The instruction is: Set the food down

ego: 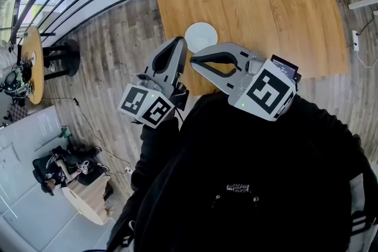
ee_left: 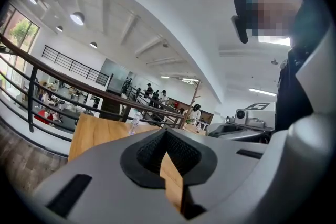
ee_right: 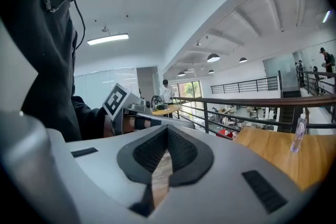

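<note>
Your left gripper (ego: 179,43) and right gripper (ego: 194,59), both closed on nothing
Each pair of jaws meets tip to tip; the small round white plate (ego: 201,36) lies near the edge of the light wooden table (ego: 266,3), just beyond the tips; any food on it can't be made out.
</note>
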A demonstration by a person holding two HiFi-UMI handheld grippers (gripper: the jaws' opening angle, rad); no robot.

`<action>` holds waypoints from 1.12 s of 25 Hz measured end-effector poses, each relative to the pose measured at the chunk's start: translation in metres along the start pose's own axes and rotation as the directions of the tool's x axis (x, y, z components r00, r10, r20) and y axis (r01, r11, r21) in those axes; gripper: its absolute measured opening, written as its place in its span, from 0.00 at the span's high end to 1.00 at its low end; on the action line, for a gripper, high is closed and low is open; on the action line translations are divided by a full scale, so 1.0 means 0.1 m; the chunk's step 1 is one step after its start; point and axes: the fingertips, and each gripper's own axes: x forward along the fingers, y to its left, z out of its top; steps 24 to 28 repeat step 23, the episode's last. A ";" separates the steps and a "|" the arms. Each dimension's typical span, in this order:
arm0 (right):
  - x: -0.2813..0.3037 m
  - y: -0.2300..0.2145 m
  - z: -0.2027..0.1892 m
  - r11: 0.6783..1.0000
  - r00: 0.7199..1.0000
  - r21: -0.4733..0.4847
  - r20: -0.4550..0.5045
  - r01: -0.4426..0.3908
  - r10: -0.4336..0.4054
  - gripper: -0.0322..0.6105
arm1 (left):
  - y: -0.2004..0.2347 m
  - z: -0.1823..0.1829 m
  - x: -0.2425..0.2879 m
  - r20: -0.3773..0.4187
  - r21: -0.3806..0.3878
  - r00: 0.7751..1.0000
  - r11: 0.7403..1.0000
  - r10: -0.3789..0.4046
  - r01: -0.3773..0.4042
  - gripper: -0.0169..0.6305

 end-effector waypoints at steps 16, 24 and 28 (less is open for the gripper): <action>0.06 0.11 0.00 0.999 0.999 -0.005 0.009 -0.048 0.048 0.92 | -0.01 -0.08 0.06 -0.026 -0.007 0.999 1.000 -0.023 0.023 0.98; 0.11 0.15 0.00 0.998 0.998 -0.005 0.007 -0.059 0.059 0.92 | 0.02 -0.11 0.03 -0.033 -0.013 0.999 1.000 -0.022 0.022 0.98; 0.11 0.15 0.00 0.998 0.998 -0.005 0.007 -0.059 0.059 0.92 | 0.02 -0.11 0.03 -0.033 -0.013 0.999 1.000 -0.022 0.022 0.98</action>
